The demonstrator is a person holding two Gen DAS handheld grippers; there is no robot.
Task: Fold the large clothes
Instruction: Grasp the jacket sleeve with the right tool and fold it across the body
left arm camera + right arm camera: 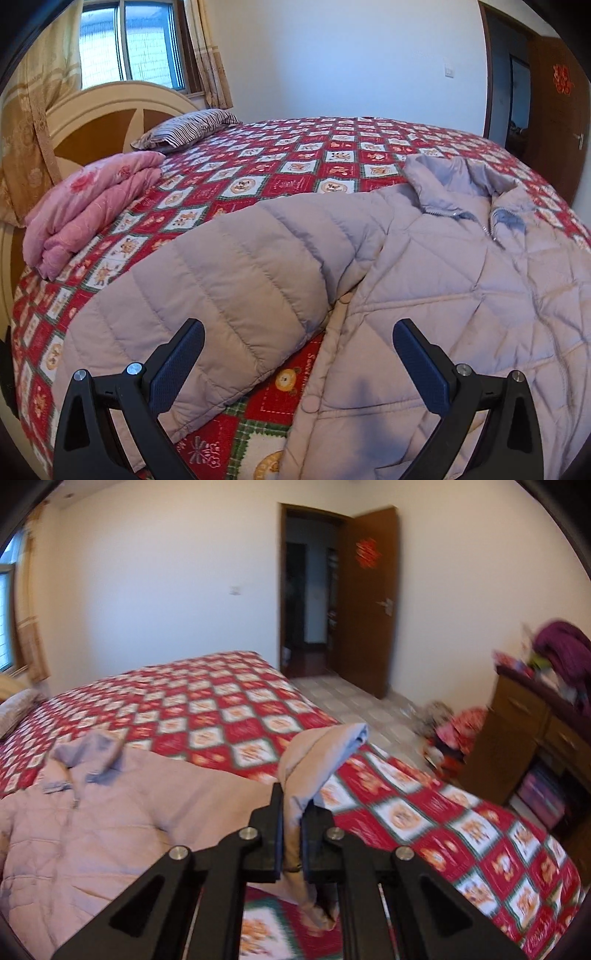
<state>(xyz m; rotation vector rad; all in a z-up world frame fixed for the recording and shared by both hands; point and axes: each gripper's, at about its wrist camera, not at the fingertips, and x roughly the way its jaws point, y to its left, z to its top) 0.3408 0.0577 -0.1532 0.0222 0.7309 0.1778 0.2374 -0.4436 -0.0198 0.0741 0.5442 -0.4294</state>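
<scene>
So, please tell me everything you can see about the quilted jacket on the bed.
The jacket is pale pinkish-beige, puffy and quilted, with a greyish lining, a raised collar and a partly open zip. It lies spread front-up on the red patterned bedspread. One sleeve lies flat beside the body. The right gripper is shut on the other sleeve's end, lifting it.

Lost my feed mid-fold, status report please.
Left tongs open over the near sleeve. Right tongs shut on the other sleeve's cuff, raised. Puffer jacket spread on bedspread. Nothing blocking.
</scene>
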